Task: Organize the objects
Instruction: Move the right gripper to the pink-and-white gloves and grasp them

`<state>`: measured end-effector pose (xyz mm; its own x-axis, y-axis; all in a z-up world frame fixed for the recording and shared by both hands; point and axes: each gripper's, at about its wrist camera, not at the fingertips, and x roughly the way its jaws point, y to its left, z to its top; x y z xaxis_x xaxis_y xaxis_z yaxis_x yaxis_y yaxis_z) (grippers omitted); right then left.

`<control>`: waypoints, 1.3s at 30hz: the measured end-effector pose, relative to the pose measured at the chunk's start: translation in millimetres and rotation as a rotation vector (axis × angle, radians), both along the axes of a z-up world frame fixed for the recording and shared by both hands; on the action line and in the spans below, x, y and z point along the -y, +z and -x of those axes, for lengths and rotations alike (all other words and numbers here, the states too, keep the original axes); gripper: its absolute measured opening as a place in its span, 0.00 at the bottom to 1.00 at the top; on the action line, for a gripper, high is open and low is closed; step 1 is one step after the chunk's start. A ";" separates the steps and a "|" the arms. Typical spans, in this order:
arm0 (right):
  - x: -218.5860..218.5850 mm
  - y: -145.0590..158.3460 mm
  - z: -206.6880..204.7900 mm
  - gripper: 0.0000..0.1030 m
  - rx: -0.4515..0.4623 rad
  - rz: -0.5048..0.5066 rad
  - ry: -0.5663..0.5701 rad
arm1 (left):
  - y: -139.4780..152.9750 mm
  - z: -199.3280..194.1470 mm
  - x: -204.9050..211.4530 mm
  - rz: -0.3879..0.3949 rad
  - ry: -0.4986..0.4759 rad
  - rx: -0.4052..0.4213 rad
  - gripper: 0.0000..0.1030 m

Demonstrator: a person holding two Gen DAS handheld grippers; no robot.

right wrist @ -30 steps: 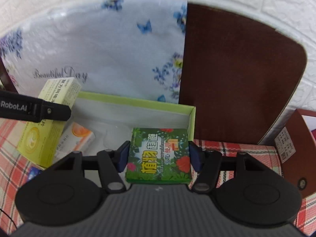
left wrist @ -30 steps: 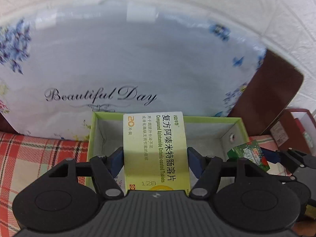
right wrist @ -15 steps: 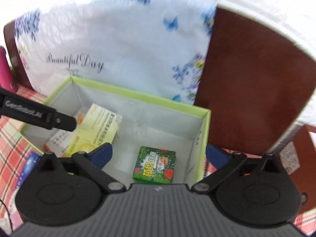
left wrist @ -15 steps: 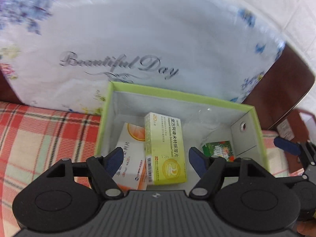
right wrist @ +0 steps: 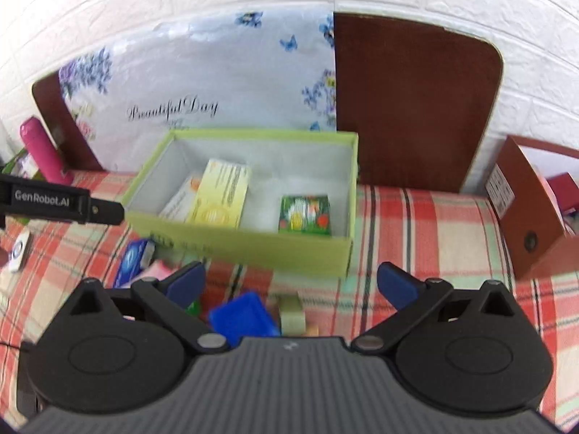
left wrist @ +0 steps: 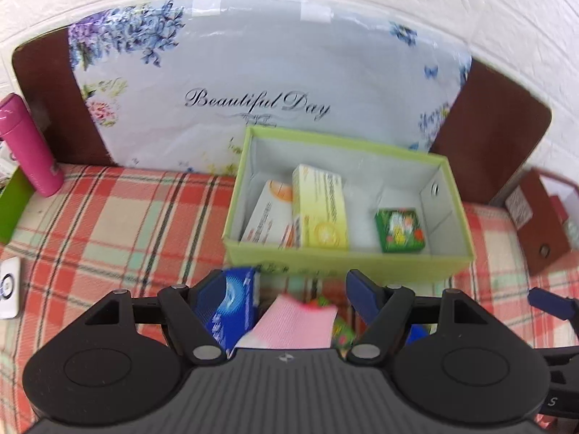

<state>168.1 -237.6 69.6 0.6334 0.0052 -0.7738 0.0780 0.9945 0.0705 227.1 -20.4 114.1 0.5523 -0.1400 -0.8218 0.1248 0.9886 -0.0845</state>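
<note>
A light green box point(left wrist: 340, 264) point(right wrist: 253, 249) stands on the plaid cloth. Inside it lie a yellow medicine box point(left wrist: 320, 213) point(right wrist: 222, 199), a white-and-orange box point(left wrist: 267, 213) point(right wrist: 179, 199) and a small green packet point(left wrist: 400, 229) point(right wrist: 305, 215). My left gripper point(left wrist: 286, 285) is open, back from the box's near wall, over a blue box point(left wrist: 231, 303) and a pink packet point(left wrist: 296, 325) on the cloth. My right gripper point(right wrist: 289, 278) is wide open with nothing in it, above a blue item point(right wrist: 244, 316) and a pale green block point(right wrist: 291, 313).
A floral "Beautiful Day" bag point(left wrist: 271, 83) leans on a brown headboard point(right wrist: 416, 105) behind the box. A pink bottle point(left wrist: 27, 144) stands at left, a white device point(left wrist: 9, 287) near the left edge. A brown open box point(right wrist: 528, 202) sits at right.
Both grippers let go of their loads into the green box: yellow medicine box from the left, green packet from the right. Both then pulled back and up, jaws open.
</note>
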 end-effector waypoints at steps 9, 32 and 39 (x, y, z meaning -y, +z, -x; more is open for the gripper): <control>0.8 -10.4 44.6 1.00 -0.017 -0.039 -0.029 | -7.7 37.3 -10.9 -0.057 -0.001 -0.025 0.74; -102.7 -81.8 42.6 1.00 -0.141 -0.099 0.319 | -80.1 99.6 -80.1 -0.012 0.123 -0.140 0.74; -147.2 -102.8 14.3 0.41 -0.231 0.017 0.365 | -86.5 83.6 -99.9 0.044 0.099 -0.152 0.74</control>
